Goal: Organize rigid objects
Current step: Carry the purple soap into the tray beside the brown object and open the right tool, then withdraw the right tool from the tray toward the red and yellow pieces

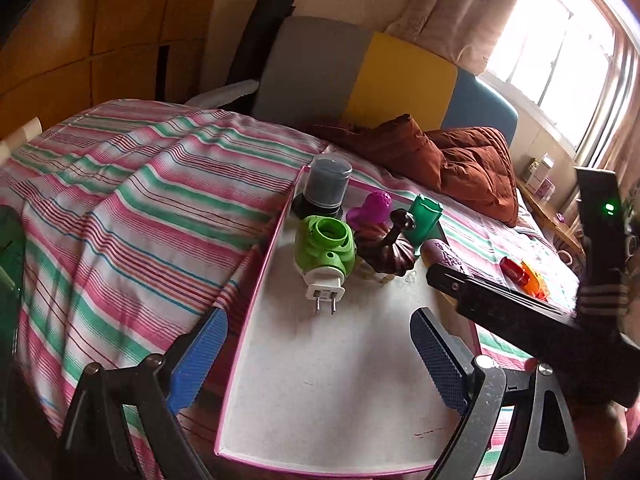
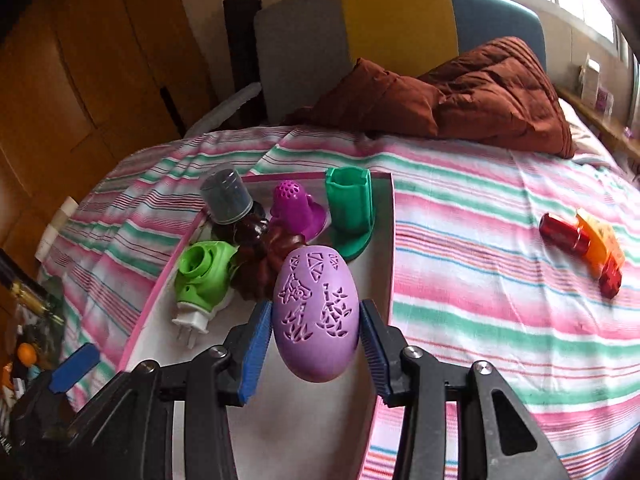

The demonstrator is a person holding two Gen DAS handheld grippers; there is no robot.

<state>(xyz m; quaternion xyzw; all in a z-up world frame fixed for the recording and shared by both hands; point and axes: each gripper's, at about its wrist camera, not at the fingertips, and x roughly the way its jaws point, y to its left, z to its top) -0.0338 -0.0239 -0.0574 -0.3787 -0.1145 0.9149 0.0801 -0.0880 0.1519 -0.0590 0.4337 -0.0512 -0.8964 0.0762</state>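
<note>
A lilac egg [image 2: 316, 320] with cut-out patterns hangs above the white, pink-rimmed tray [image 2: 390, 240], and my right gripper [image 2: 315, 305] is shut on it. Behind it on the tray stand a green plug-in device [image 2: 204, 276], a dark brown pumpkin figure [image 2: 264, 260], a grey capped jar [image 2: 228, 200], a magenta perforated piece [image 2: 296, 208] and a green holder [image 2: 352, 212]. My left gripper [image 1: 320, 364] is open and empty over the tray's [image 1: 256, 280] near end. The right gripper [image 1: 500, 300] reaches in from the right, with only a bit of the egg [image 1: 440, 254] showing.
A red and orange toy [image 2: 584, 244] lies on the striped bed sheet [image 2: 480, 280] to the right of the tray. A brown quilt [image 2: 460, 96] is bunched at the headboard. A wooden wardrobe [image 2: 80, 80] stands left; clutter [image 2: 28, 344] sits off the bed's left edge.
</note>
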